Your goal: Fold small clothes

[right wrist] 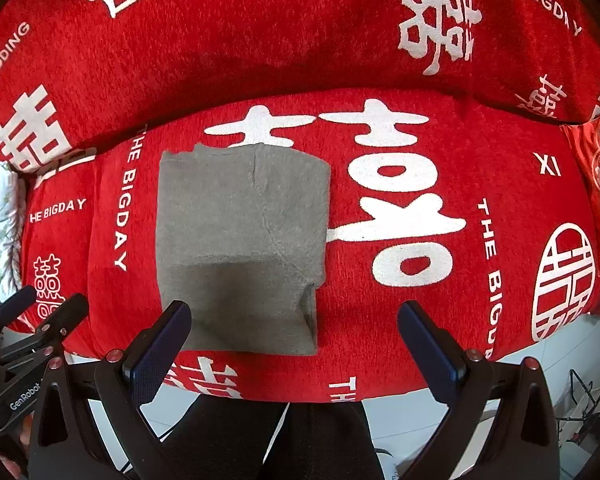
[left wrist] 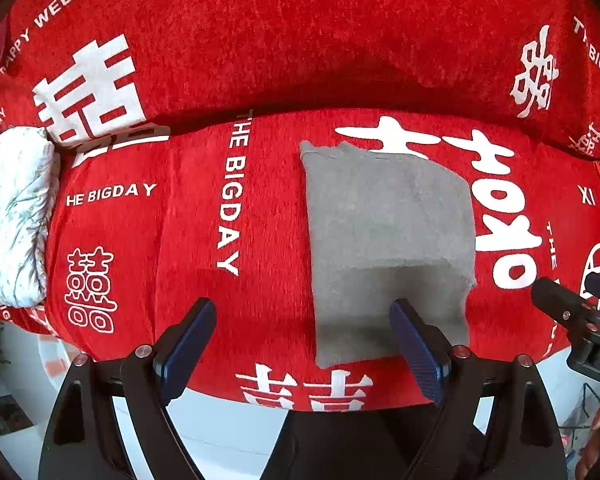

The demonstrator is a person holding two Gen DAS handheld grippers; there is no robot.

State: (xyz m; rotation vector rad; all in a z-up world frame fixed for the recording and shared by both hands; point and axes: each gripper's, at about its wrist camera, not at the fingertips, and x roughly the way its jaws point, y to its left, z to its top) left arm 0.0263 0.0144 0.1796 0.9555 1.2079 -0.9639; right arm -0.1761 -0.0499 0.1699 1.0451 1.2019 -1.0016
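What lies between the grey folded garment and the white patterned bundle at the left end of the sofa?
Only bare red sofa cover with white lettering lies between the grey folded garment and the white patterned bundle; the left wrist view shows this best.

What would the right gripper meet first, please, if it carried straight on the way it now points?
Most likely the red sofa cover, just right of the folded grey garment. The right gripper is open and empty; its left finger overlaps the garment's edge in view, so depth is uncertain.

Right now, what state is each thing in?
grey garment: folded into a flat rectangle, lying on the red cover, held by nothing.
left tool: open, above the garment, empty.
right tool: open, empty.
red cover: spread smooth over the cushion.
white cloth: bunched at the edge.
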